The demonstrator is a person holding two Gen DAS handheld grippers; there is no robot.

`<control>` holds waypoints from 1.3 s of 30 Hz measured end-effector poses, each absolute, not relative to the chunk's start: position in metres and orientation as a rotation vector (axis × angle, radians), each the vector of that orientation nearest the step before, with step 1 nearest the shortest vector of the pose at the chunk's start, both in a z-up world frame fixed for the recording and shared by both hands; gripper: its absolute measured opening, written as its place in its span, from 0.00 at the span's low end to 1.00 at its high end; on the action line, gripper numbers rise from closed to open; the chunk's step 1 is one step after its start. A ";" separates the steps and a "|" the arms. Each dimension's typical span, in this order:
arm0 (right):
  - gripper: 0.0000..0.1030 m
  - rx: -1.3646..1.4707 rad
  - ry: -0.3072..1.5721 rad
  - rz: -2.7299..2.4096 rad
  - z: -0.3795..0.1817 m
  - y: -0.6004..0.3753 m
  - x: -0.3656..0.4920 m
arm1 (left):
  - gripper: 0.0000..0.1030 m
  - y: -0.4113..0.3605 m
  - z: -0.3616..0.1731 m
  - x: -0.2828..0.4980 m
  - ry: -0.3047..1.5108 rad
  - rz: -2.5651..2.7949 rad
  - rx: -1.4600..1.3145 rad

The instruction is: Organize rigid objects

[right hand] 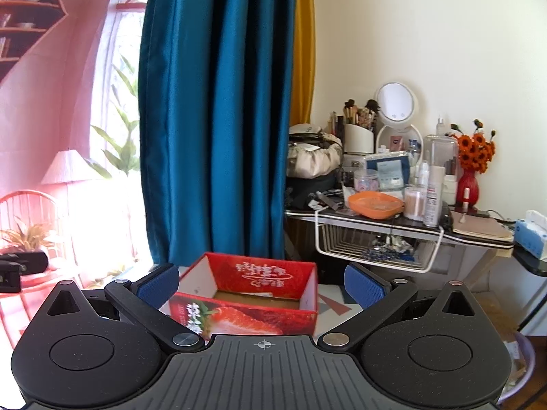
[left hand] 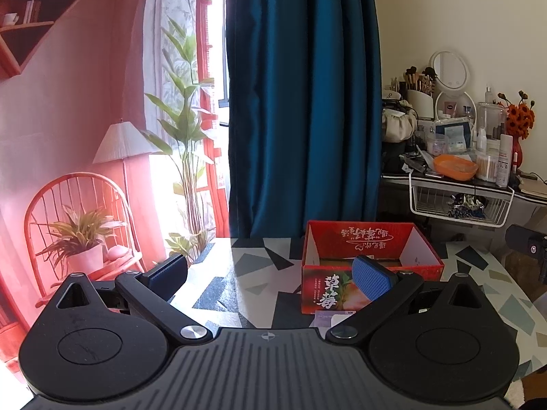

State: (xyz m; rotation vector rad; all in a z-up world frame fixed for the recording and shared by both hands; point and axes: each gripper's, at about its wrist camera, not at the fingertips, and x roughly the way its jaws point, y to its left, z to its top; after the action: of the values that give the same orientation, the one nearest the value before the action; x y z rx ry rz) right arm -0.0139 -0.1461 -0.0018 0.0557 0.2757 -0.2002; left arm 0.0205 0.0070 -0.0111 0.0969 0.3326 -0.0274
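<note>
An open red strawberry box (left hand: 371, 263) stands on the terrazzo-patterned table (left hand: 253, 273); its inside looks bare. In the left wrist view my left gripper (left hand: 270, 271) is open, with the box behind its right pad (left hand: 371, 278) and nothing between the pads. The right wrist view shows the same box (right hand: 249, 297) straight ahead between the wide-spread pads of my right gripper (right hand: 261, 285), which is open and holds nothing. A small pale card (left hand: 330, 317) lies on the table against the box's front.
A blue curtain (left hand: 301, 102) hangs behind the table. To the right is a cluttered dressing table (right hand: 393, 218) with an orange bowl (right hand: 374, 205), a mirror, bottles, a red vase and a wire basket under it. The other gripper (left hand: 528, 242) shows at the right edge.
</note>
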 end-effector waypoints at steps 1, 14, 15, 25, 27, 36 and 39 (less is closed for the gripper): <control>1.00 0.057 0.271 -0.192 -0.003 -0.147 -0.013 | 1.00 0.008 -0.011 0.023 0.337 -0.028 0.090; 1.00 0.078 0.383 -0.083 -0.057 -0.183 0.042 | 1.00 0.004 -0.058 0.100 0.491 -0.099 0.075; 1.00 0.088 0.412 -0.065 -0.067 -0.188 0.050 | 1.00 0.002 -0.065 0.108 0.506 -0.105 0.077; 1.00 0.055 0.525 -0.088 -0.151 -0.199 0.087 | 1.00 -0.029 -0.152 0.154 0.654 -0.231 0.102; 1.00 0.080 0.573 -0.089 -0.168 -0.201 0.090 | 0.99 -0.033 -0.169 0.156 0.690 -0.255 0.095; 0.98 0.128 0.736 -0.087 -0.221 -0.214 0.106 | 0.91 -0.041 -0.216 0.169 0.834 -0.309 0.058; 0.93 0.142 0.778 -0.080 -0.234 -0.217 0.111 | 0.90 -0.042 -0.223 0.173 0.851 -0.312 0.041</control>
State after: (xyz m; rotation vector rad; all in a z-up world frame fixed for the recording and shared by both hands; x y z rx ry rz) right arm 0.1112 -0.2168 -0.2341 0.1424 0.7778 -0.0801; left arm 0.1735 -0.0424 -0.2234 0.0408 0.8510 -0.3125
